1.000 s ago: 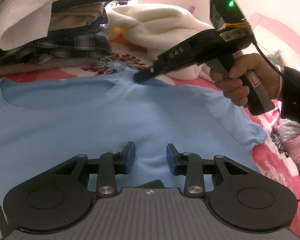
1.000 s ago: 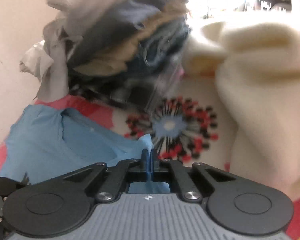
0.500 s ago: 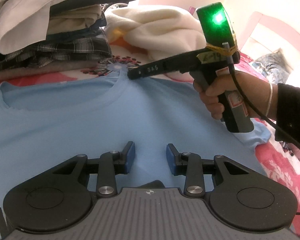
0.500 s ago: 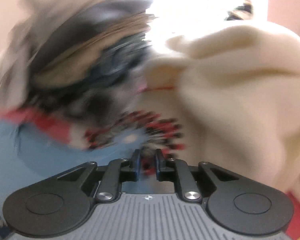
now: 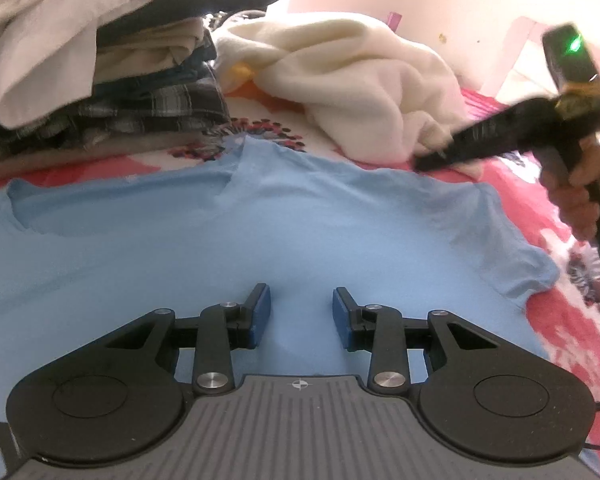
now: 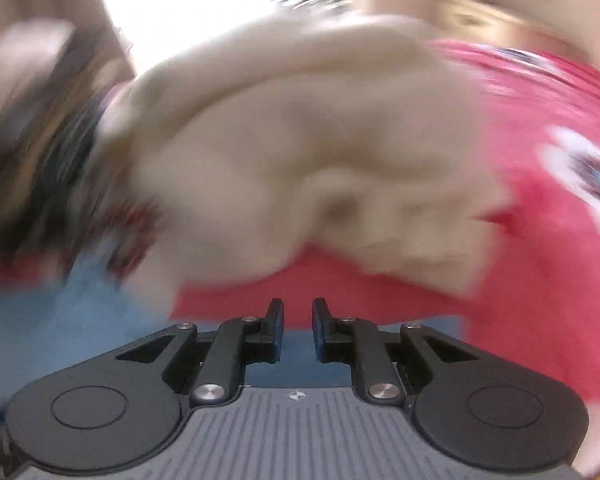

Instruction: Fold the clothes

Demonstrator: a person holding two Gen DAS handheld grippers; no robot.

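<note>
Swung away from the shirt's collar toward the right since a second ago, the right gripper (image 5: 424,164) — no longer pinching the neckline, now blurred over the pink bedspread's (image 5: 548,248) edge beside the sleeve. Jaws opening, nothing between them in the right wrist view, only red cloth and a strip of blue beyond the fingertips (image 6: 276,316). Gripped by one hand (image 5: 580,196) at the handle, with one green light on top. Kept in place, the left gripper (image 5: 301,316): jaws parted, hovering over the chest of the garment, pads (image 5: 260,312) not seen to press on any fabric. Spread flat on the bed, face up, one light blue T-shirt (image 5: 260,232) — collar toward the far side, one short sleeve out to the right. Behind it, one stack of folded clothes (image 5: 100,92) at far left, plaid and dark layers under a white piece, and one cream fleece blanket (image 5: 348,84) heaped at far centre. One flower print (image 5: 252,136) visible just beyond the collar.
</note>
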